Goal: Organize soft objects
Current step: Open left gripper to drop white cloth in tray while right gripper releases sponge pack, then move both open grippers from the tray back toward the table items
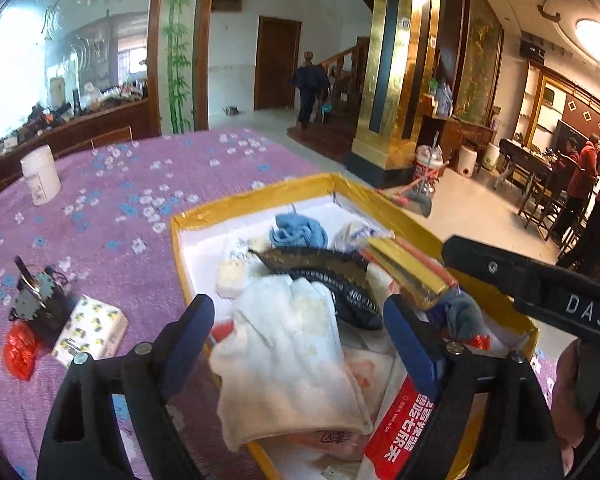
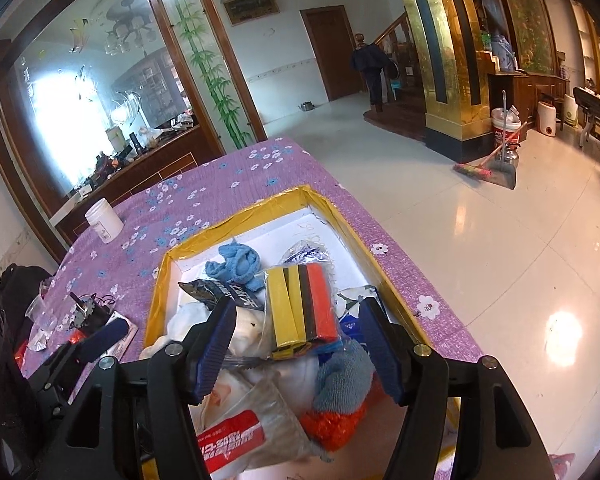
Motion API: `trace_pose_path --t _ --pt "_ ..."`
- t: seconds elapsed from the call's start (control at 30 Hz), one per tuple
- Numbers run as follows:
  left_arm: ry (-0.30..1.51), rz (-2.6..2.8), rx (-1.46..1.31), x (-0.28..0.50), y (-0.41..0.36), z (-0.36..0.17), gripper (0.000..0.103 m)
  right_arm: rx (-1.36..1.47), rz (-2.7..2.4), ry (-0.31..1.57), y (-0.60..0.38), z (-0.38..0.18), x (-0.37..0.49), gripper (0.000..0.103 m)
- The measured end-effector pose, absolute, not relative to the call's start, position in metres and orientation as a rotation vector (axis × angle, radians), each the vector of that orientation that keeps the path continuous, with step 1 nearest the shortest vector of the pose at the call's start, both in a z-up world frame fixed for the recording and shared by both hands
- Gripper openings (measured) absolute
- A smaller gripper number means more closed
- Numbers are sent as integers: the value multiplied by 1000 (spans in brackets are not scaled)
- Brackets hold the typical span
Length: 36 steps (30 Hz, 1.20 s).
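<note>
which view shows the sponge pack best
Right wrist view: the sponge pack lies face-up between the open fingers, its yellow, black and orange bars plain. Left wrist view catches it edge-on only, mostly yellow.

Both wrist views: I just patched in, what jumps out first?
A yellow-rimmed box on the purple flowered tablecloth, heaped with soft things: a blue cloth at the back, a pack of yellow, black and orange sponges in the middle, a white towel in front. Both the left gripper and the right gripper hang open over the pile, holding nothing.
</note>
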<state>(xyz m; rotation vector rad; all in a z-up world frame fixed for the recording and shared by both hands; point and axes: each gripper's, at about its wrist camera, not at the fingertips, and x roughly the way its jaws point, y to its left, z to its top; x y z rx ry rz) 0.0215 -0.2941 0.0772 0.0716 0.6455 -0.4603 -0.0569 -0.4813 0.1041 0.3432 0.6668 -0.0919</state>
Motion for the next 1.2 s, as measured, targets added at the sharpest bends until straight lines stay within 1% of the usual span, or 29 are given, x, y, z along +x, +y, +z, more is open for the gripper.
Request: trace_pose_path --t 0.23,0.63,0.83,1.13,1.2 --pt "556 -448 62 12 -288 90 94 336 -97 663 -478 108 -66 70" --pt "521 -462 73 2 -290 95 95 318 -120 637 -479 125 -100 71" --pt "539 -462 79 0 -289 101 95 298 -128 619 -474 137 -124 74" --pt "574 -480 62 -41 -269 121 95 288 -98 569 -457 158 -160 75" --pt "582 -478 55 -51 -262 122 95 274 -79 559 -446 162 -165 78"
